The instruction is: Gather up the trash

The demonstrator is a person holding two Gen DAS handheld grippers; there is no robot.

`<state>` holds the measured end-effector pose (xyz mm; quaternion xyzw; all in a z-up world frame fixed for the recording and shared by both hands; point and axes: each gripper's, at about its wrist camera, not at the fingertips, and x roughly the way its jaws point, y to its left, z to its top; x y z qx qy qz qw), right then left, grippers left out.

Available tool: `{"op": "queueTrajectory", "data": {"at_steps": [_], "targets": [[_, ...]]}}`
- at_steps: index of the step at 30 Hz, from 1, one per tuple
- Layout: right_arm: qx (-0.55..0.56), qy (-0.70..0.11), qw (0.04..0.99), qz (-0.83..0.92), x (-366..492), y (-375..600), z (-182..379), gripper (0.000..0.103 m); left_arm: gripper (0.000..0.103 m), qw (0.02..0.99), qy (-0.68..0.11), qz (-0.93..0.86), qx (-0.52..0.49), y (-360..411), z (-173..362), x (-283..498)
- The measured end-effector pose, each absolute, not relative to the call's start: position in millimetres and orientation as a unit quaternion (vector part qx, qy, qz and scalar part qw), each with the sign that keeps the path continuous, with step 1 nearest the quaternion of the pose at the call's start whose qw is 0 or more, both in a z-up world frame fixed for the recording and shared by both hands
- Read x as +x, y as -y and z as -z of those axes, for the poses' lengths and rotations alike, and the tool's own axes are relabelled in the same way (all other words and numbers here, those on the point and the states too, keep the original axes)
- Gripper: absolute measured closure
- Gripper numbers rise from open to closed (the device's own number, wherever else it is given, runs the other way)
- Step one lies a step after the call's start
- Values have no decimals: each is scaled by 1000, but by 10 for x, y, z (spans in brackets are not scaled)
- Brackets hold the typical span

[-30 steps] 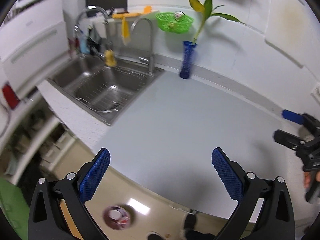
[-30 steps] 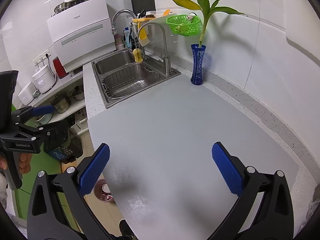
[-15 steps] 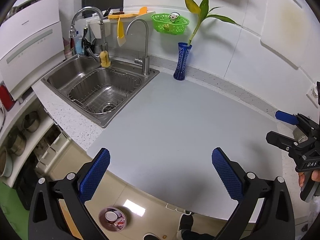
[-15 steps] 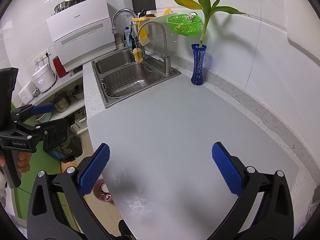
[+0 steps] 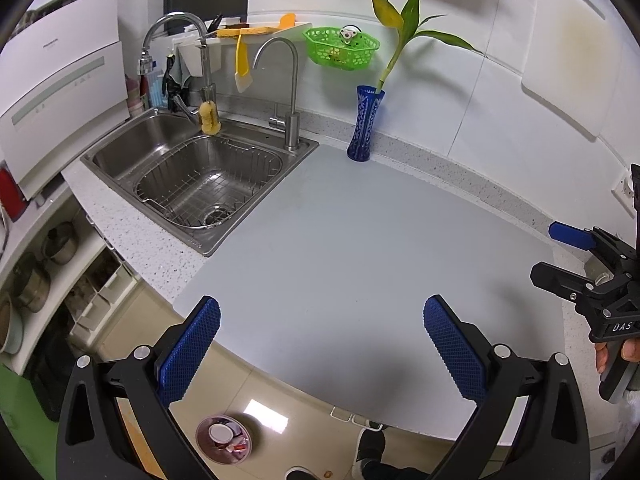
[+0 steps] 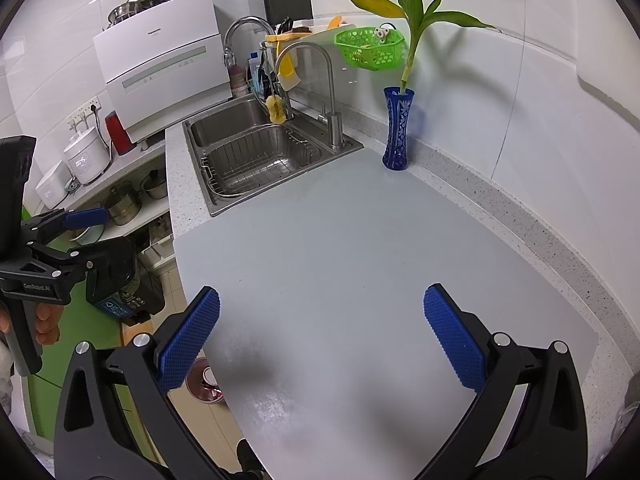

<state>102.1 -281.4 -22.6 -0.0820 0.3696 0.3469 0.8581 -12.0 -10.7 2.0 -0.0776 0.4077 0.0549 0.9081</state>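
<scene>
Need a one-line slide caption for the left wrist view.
Open left tongs hover over the bare grey counter, sink at left, trash bin on the floor below.

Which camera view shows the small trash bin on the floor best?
The left wrist view: the bin shows whole, with trash inside. In the right wrist view the counter edge and a gripper finger hide most of it.

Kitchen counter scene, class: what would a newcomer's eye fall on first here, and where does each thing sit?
First, the blue vase holding a leafy green stalk, upright at the back of the grey countertop by the wall. Next, the steel sink to its left, with a bright green basket on the wall above. Both open grippers, left and right, hover over the counter's near edge.
</scene>
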Motion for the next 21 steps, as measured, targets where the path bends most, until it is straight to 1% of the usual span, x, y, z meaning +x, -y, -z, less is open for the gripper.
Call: {"op": "queueTrajectory", "data": {"at_steps": [21], "targets": [[-83,-371,858,-346,1025,2796,235,3,5,909,-408,-48,-73,108,-29,-54]]}}
